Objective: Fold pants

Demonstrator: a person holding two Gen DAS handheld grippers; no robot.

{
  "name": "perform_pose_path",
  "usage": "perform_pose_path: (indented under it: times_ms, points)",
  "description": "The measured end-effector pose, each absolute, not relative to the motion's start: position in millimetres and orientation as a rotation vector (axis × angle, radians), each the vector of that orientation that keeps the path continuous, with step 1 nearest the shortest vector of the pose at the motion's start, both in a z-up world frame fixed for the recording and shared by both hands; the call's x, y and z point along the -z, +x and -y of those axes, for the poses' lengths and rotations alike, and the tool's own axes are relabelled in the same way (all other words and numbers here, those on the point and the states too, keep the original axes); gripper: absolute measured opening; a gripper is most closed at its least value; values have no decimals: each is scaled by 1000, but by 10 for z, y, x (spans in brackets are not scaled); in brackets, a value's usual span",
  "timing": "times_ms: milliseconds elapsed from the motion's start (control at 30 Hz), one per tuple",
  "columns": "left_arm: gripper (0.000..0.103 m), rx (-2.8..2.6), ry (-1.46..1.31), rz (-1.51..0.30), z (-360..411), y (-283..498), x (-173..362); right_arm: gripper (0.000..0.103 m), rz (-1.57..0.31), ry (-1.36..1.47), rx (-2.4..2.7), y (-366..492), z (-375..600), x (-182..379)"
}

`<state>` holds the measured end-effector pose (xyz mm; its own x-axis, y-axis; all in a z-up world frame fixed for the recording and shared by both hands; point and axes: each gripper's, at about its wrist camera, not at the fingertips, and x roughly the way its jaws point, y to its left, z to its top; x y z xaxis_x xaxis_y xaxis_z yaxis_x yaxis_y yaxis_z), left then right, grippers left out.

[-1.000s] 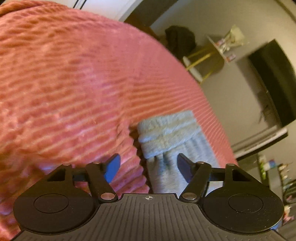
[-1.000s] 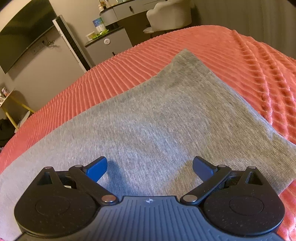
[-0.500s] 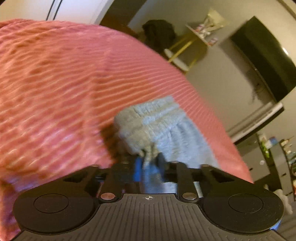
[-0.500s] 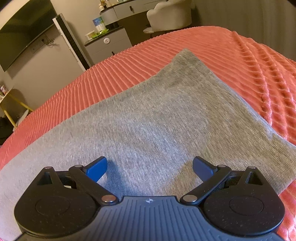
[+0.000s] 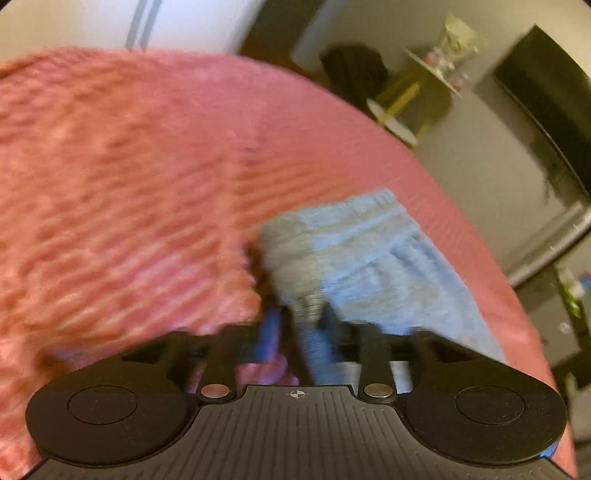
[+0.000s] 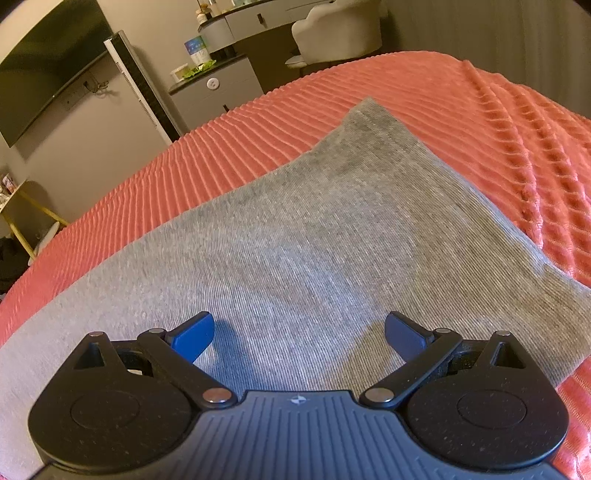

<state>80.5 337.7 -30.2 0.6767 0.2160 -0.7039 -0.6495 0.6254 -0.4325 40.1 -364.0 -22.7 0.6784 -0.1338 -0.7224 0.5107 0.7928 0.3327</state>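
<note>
Grey pants (image 6: 314, 236) lie flat on a coral ribbed bedspread (image 6: 498, 122). My right gripper (image 6: 299, 332) hovers open just above the cloth, with nothing between its fingers. In the blurred left wrist view, the gathered elastic end of the pants (image 5: 354, 221) is bunched up on the bedspread (image 5: 129, 184). My left gripper (image 5: 300, 325) has its jaws opening, narrowly parted. A fold of the grey cloth stands between them, and the blue pad on the left looks just clear of it.
A dark TV (image 5: 546, 110) hangs on the wall past the bed's right edge, with a gold side table (image 5: 402, 103) near it. In the right wrist view a grey cabinet (image 6: 218, 92) and a white chair (image 6: 336, 29) stand beyond the bed's far edge.
The left gripper went from open to pinched on the gathered end, and now its jaws have parted again; its view shifted and rolled a little. The right gripper has not moved.
</note>
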Motion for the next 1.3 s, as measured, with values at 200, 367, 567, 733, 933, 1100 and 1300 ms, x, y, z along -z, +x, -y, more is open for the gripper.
perform_pose_path:
  times_ms: [200, 367, 567, 733, 933, 1100, 1300]
  points:
    - [54, -522, -580, -679, -3042, 797, 35, 99, -745, 551, 384, 398, 3642, 220]
    - [61, -393, -418, -736, -2603, 903, -73, 99, -739, 570, 383, 381, 3663, 214]
    - [33, -413, -230, -889, -2283, 1043, 159, 99, -738, 587, 381, 352, 3674, 199]
    - [18, -484, -97, -940, -2124, 1046, 71, 99, -715, 669, 382, 273, 3756, 188]
    - [33, -397, -95, -875, -1585, 854, -240, 99, -709, 736, 386, 175, 3815, 140]
    - [65, -156, -101, -868, -637, 749, -304, 99, -681, 1005, 358, -105, 3990, 162]
    - [72, 118, -205, -911, 383, 652, 53, 98, -639, 1224, 378, -466, 4143, 213]
